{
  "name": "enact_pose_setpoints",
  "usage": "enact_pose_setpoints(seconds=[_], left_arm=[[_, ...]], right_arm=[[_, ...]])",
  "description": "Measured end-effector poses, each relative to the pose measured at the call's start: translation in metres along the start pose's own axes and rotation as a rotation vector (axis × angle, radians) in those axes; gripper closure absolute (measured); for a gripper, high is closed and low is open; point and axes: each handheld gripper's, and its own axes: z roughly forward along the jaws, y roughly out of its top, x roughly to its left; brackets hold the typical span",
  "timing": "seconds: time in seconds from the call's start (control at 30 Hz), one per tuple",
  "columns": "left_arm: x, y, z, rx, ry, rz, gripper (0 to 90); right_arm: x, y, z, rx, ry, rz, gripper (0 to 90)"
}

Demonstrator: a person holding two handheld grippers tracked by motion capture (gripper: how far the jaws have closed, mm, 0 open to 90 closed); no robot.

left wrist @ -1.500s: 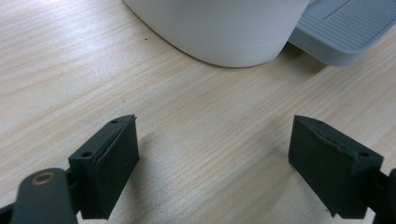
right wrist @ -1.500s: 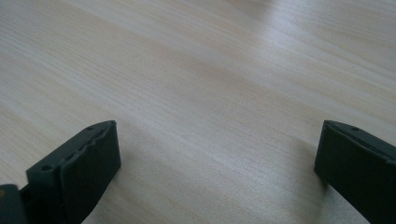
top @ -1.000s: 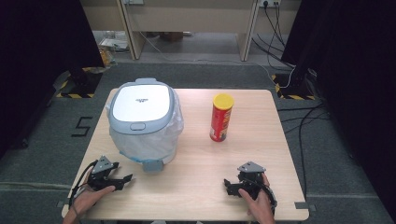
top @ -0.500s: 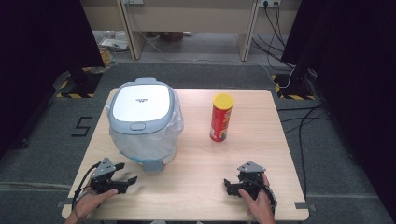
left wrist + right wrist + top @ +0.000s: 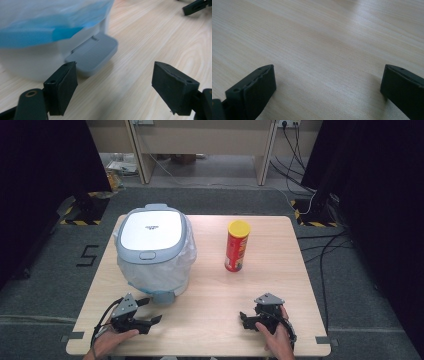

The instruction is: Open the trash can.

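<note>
The left gripper (image 5: pixel 150 312), jaws wide apart and empty, sits low near the front-left corner of the surface (image 5: pixel 210 320), aimed at the grey pedal (image 5: pixel 93 53) that sticks out at the foot of the bin (image 5: pixel 155 252). The bin stands toward the left edge, lid shut, a liner bag over its rim. A good press would likely come from above the pedal's outer end, pushing straight down so the bin doesn't slide. The right gripper (image 5: pixel 246 319) rests open and empty by the front-right corner, well apart from the red can (image 5: pixel 236 246).
</note>
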Motion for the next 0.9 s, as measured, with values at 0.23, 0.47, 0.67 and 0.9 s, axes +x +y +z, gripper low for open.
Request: enact_pose_setpoints(seconds=[0.23,0.47,0.67,0.9], left_arm=[[-0.007,0.005,0.012,0.012,-0.012,0.013,19.3],[-0.013,0.01,0.024,0.033,-0.006,0.039,19.1],[-0.021,0.01,0.035,0.03,0.05,0.071,18.5],[-0.021,0.009,0.037,0.047,0.067,0.102,20.3]], right_arm=[[0.0,0.0,0.0,-0.001,0.0,0.0,0.3],[0.0,0.0,0.0,-0.001,0.0,0.0,0.3],[0.0,0.0,0.0,-0.001,0.0,0.0,0.3],[0.0,0.0,0.0,-0.001,-0.001,-0.001,0.3]])
